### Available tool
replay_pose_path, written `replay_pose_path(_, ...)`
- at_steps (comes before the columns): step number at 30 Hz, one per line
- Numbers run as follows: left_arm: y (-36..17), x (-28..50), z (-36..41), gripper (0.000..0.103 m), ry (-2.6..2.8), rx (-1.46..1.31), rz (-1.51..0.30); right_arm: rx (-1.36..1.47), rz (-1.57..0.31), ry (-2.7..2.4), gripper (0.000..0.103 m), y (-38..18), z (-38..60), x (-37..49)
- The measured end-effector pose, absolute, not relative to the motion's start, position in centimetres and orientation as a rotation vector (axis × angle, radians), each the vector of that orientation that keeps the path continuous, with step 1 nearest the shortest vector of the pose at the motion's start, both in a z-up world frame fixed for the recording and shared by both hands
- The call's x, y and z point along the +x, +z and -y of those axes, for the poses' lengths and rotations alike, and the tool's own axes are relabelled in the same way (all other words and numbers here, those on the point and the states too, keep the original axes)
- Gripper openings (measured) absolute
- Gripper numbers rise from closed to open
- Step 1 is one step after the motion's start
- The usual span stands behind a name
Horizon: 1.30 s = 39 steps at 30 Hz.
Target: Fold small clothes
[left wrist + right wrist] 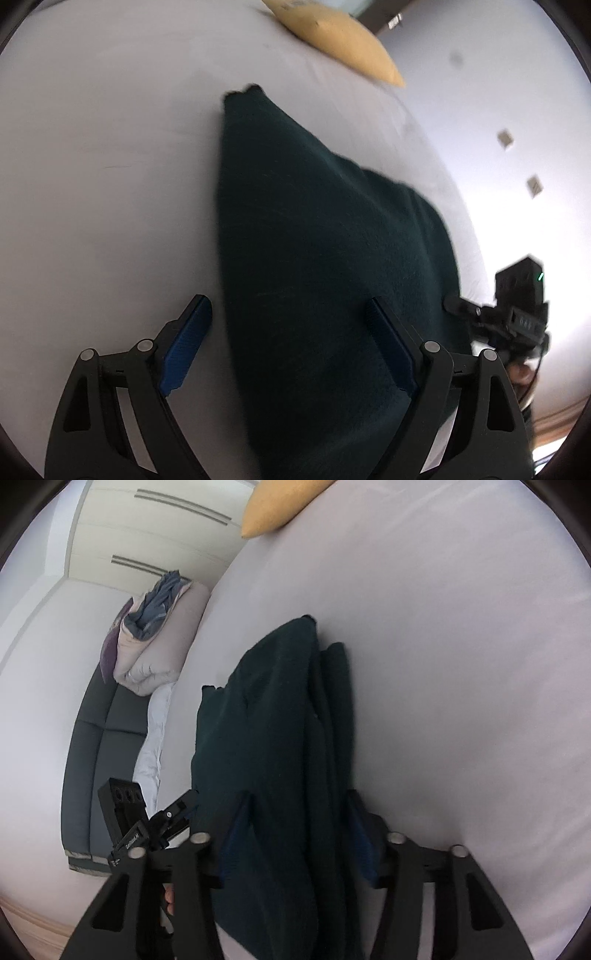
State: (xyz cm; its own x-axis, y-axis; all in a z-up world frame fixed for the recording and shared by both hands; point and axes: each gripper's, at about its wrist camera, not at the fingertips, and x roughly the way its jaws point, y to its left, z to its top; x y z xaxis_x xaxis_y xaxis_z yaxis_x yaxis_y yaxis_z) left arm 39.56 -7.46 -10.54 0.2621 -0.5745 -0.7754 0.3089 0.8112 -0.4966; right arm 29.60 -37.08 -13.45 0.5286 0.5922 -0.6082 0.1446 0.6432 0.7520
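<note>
A dark green garment [317, 236] lies folded lengthwise on the white bed sheet [110, 147]. My left gripper [288, 306] is open, its left finger over the sheet and its right finger over the cloth, straddling the garment's left edge. In the right wrist view the garment [280, 738] runs between the fingers of my right gripper [299, 801], which stand apart on both sides of the bunched cloth. The right gripper also shows in the left wrist view [513, 317] at the garment's right edge, and the left gripper in the right wrist view [147, 827].
A yellow pillow [343, 40] lies at the far end of the bed, also seen in the right wrist view [273, 509]. Beside the bed stands a dark grey sofa [96, 746] with a bundled duvet [155, 638]. Behind it is a cream wardrobe [155, 528].
</note>
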Motion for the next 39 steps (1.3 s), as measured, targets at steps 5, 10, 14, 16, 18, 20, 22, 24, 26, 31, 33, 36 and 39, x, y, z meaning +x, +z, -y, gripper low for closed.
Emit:
replay_pose_path(5,-9.3,38.9,10.5,0.05,-0.606,-0.18,-1.166,0.694,-1.037,0.226,0.029,-12.4,34.9,30.3)
replay_pose_path(10,-7.3,37.4,9.8,0.03,-0.587,-0.191,-1.146,0.433,-0.994,0.115,0.024,-8.6,30.9,28.9)
replay_pose_path(14,-4.0,34.1,8.6,0.03,-0.565,-0.15,-1.094,0.355,-0.942,0.118,0.024,-5.0,28.1,26.2)
replay_pose_path(16,-2.7,32.1,7.3,0.03,-0.559,-0.151,-1.079,0.329,-0.918,0.142,0.024,-3.3,26.6,24.1)
replay_pose_path(18,-1.1,29.9,5.8,0.029,-0.551,-0.156,-1.062,0.335,-0.902,0.168,0.024,-2.3,25.4,22.2)
replay_pose_path(20,0.3,27.6,4.6,0.029,-0.54,-0.141,-1.041,0.341,-0.89,0.198,0.024,-1.6,23.9,20.1)
replay_pose_path(22,1.3,25.5,3.2,0.029,-0.536,-0.127,-1.032,0.344,-0.877,0.228,0.024,-1.0,22.4,17.7)
replay_pose_path(24,2.1,23.2,1.8,0.029,-0.529,-0.112,-1.027,0.346,-0.875,0.252,0.024,-0.8,20.9,16.6)
replay_pose_path(26,2.6,21.5,0.6,0.029,-0.522,-0.119,-1.032,0.364,-0.879,0.288,0.024,-1.1,19.6,14.9)
replay_pose_path(31,-1.1,18.2,-3.0,0.03,-0.496,-0.145,-1.116,0.464,-0.923,0.346,0.024,-4.3,17.5,12.9)
replay_pose_path(33,-4.3,18.1,-3.0,0.03,-0.489,-0.151,-1.194,0.5,-0.963,0.336,0.024,-6.4,17.3,13.0)
replay_pose_path(36,-7.0,18.0,-2.9,0.035,-0.471,-0.163,-1.203,0.524,-1.058,0.256,0.024,-11.3,17.8,12.9)
replay_pose_path(39,-6.9,17.6,-2.9,0.038,-0.473,-0.172,-1.194,0.605,-1.044,0.27,0.024,-12.6,19.0,12.6)
